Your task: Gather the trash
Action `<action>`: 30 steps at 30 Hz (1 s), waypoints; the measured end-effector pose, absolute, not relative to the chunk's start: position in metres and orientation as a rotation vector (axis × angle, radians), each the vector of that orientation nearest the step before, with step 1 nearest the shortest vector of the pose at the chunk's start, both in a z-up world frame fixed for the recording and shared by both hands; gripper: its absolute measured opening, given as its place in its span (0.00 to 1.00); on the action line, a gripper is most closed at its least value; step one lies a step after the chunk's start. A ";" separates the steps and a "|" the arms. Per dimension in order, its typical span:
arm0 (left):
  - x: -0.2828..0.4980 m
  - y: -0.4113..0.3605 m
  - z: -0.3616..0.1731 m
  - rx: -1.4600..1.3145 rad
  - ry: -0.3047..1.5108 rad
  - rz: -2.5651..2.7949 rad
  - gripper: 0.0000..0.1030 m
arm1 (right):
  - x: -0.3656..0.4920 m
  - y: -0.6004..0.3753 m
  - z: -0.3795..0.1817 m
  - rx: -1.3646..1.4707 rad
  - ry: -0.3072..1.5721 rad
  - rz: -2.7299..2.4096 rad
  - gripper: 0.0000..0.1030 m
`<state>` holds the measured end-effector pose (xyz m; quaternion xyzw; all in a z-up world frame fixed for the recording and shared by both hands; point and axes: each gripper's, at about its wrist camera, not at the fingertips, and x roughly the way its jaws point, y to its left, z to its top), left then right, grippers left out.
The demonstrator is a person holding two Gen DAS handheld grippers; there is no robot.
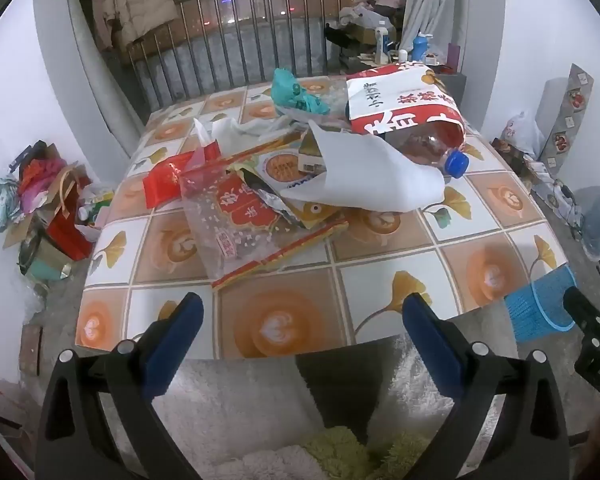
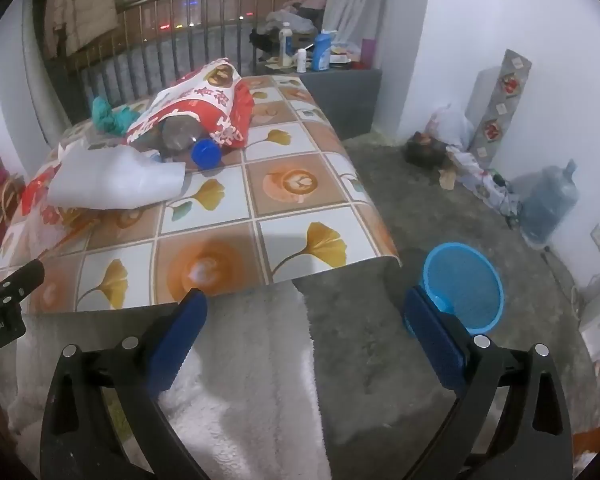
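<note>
Trash lies piled on a patterned table (image 1: 380,264): a clear red-printed plastic bag (image 1: 236,224), a red packet (image 1: 164,182), a white sheet (image 1: 372,176), a plastic bottle with a blue cap (image 1: 456,162) inside a red-and-white bag (image 1: 400,100), and teal wrapping (image 1: 296,94). A blue mesh bin (image 2: 462,284) stands on the floor right of the table. My left gripper (image 1: 302,312) is open and empty at the table's near edge. My right gripper (image 2: 304,308) is open and empty, off the table's near right corner, beside the bin.
A heap of bags and boxes (image 1: 48,208) lies on the floor at the left. A water jug (image 2: 548,204) and clutter stand along the right wall. A railing (image 1: 260,40) runs behind the table. White fluffy fabric (image 2: 240,380) lies below the grippers.
</note>
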<state>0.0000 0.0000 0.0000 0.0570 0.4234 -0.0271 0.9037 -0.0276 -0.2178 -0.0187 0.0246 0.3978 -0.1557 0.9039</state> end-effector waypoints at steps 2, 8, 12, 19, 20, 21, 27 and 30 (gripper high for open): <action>0.000 0.000 0.000 0.115 0.876 -0.058 0.95 | -0.027 -0.218 -0.019 0.049 0.822 -0.323 0.92; -0.001 0.000 0.000 0.115 0.879 -0.057 0.95 | -0.025 -0.217 -0.019 0.050 0.823 -0.321 0.92; -0.004 0.002 -0.004 0.112 0.882 -0.054 0.95 | -0.025 -0.217 -0.019 0.050 0.823 -0.319 0.92; 0.001 0.005 -0.005 0.101 0.897 -0.049 0.95 | -0.025 -0.217 -0.020 0.049 0.822 -0.321 0.92; 0.001 0.005 -0.005 0.101 0.897 -0.050 0.95 | -0.025 -0.218 -0.020 0.049 0.821 -0.321 0.92; 0.001 0.005 -0.005 0.101 0.897 -0.050 0.95 | -0.025 -0.218 -0.021 0.049 0.821 -0.321 0.92; 0.001 0.007 -0.005 0.093 0.894 -0.047 0.95 | -0.024 -0.215 -0.017 0.046 0.819 -0.317 0.92; 0.001 0.008 -0.004 0.094 0.894 -0.047 0.95 | -0.021 -0.213 -0.019 0.046 0.818 -0.316 0.92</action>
